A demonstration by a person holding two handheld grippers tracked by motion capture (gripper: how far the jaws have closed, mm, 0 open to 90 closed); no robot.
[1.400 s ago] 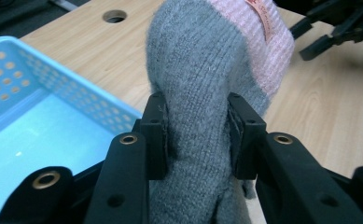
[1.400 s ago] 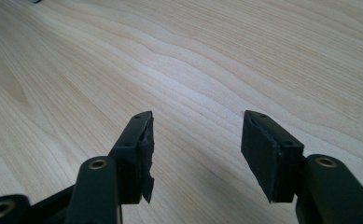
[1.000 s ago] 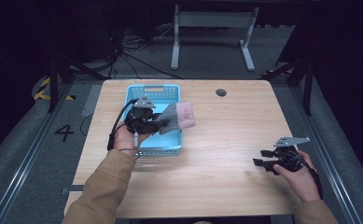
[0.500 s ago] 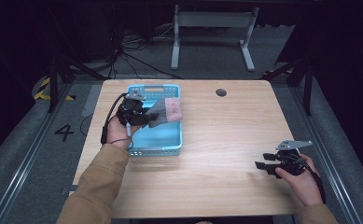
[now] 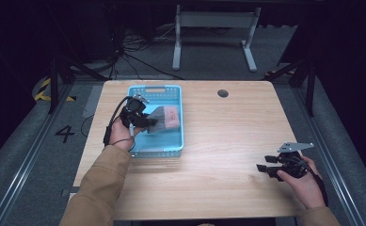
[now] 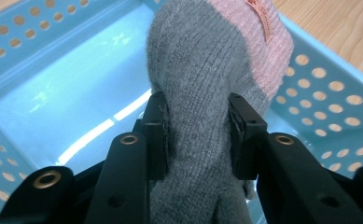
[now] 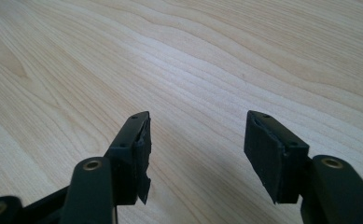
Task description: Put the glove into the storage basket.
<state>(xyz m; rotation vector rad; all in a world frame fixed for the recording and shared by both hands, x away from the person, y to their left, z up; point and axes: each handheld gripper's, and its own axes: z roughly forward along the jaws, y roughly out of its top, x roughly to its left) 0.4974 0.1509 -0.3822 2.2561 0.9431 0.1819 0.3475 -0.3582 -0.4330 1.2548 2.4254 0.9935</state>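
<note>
We held the left gripper [image 6: 198, 126] clamped on a grey-and-pink knitted sock [image 6: 216, 70] over the light-blue perforated plastic basket [image 5: 171, 147], upper left; the right gripper [image 7: 195, 154] gaped wide, empty. We judged the soft knit could slip free.

Number 4 [image 5: 65, 133] on the floor, left of the table [image 5: 227, 141]

In the left gripper view, the grey end of the sock [image 6: 202, 93] runs off the bottom edge, its middle covered by the jaws. The basket [image 6: 53, 88] is cropped on every side. Print on the sock's small tag [image 6: 258, 16] is too blurred to read.
</note>
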